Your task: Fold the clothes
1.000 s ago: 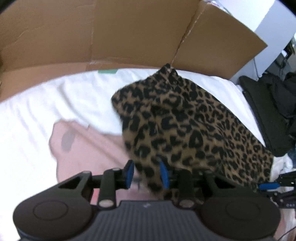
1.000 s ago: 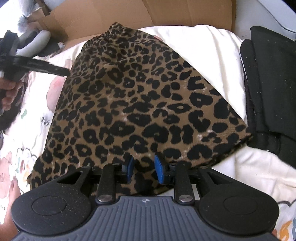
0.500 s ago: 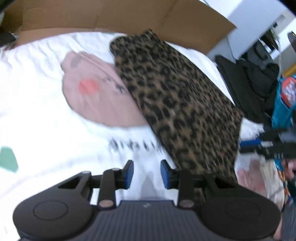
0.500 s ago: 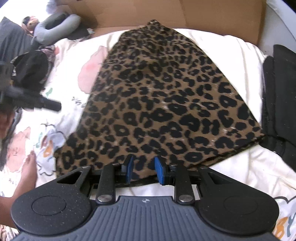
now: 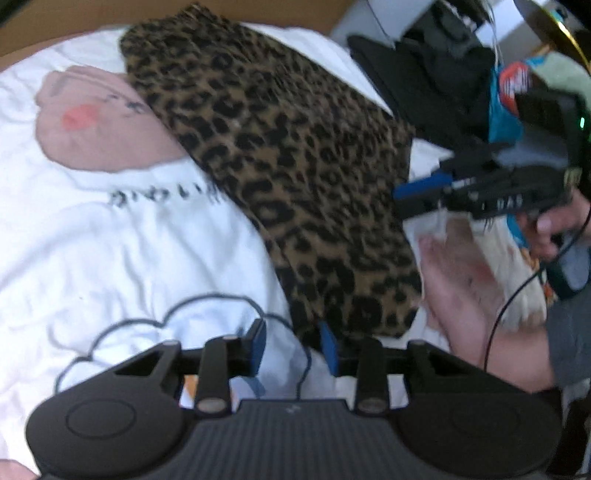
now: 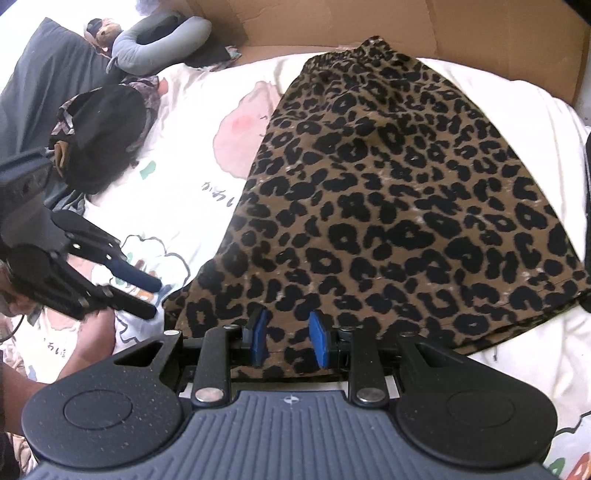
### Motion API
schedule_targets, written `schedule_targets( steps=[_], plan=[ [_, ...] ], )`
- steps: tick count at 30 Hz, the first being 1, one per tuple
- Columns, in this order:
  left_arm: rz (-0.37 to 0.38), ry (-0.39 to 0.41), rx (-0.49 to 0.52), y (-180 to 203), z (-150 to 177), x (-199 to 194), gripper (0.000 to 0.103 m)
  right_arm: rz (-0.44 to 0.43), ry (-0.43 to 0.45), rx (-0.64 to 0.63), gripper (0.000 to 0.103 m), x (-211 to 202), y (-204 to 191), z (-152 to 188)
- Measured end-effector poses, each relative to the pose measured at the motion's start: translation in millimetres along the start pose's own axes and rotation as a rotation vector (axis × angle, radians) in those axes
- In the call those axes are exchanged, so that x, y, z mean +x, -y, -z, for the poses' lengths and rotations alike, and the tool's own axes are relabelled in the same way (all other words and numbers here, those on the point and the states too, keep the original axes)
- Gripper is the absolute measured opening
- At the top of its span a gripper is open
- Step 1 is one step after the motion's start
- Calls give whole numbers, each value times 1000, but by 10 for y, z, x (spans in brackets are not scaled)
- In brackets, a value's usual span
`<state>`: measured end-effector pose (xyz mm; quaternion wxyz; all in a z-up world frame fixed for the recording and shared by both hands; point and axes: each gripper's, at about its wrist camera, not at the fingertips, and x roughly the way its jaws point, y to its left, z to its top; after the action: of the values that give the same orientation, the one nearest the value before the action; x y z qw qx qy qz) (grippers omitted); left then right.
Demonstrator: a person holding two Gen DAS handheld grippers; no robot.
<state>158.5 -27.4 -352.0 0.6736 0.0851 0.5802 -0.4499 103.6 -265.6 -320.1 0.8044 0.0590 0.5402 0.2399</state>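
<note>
A leopard-print skirt (image 5: 295,147) lies spread flat on the white cartoon-print bedsheet (image 5: 110,240), waistband at the far end and hem toward me. My left gripper (image 5: 293,345) hovers open over the sheet at the skirt's near left hem corner, with nothing pinched. In the right wrist view the skirt (image 6: 388,206) fills the middle, and my right gripper (image 6: 289,338) stands open just above the near hem, the fabric under it rather than clamped. Each gripper shows in the other's view: the right gripper (image 5: 410,199) beside the skirt's right edge, the left gripper (image 6: 151,297) at the hem's left corner.
Cardboard walls (image 6: 406,26) stand behind the bed. Black clothing (image 5: 424,85) lies piled to the right of the skirt. A grey neck pillow (image 6: 159,40), a dark pillow (image 6: 44,74) and a black cap (image 6: 99,136) lie at the far left. A person's forearm (image 5: 461,295) reaches in at right.
The skirt, bunched up at my left gripper a second ago, now lies flat. My left gripper has drawn back to the near hem corner. My right gripper has backed off slightly from the hem.
</note>
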Motion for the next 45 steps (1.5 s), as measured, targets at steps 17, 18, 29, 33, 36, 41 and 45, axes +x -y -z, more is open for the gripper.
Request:
schedule_targets(
  steps=[17, 18, 29, 33, 36, 41, 45],
  plan=[
    [-46, 53, -6, 18, -23, 119, 7, -3, -36, 8, 34, 129, 81, 58],
    [-30, 63, -38, -30, -9, 91, 7, 3, -41, 10, 34, 141, 95, 62],
    [55, 78, -268, -455, 103, -72, 9, 23, -74, 17, 35, 225, 143, 96],
    [110, 124, -334, -505, 45, -96, 36, 3, -72, 1, 35, 235, 84, 87],
    [146, 123, -373, -521, -9, 41, 45, -13, -81, -12, 35, 259, 37, 92],
    [188, 98, -452, -553, -30, 265, 45, -21, -86, -17, 35, 292, 4, 101],
    [258, 94, -539, -573, 12, 350, 45, -38, -86, -21, 36, 313, -15, 97]
  ],
)
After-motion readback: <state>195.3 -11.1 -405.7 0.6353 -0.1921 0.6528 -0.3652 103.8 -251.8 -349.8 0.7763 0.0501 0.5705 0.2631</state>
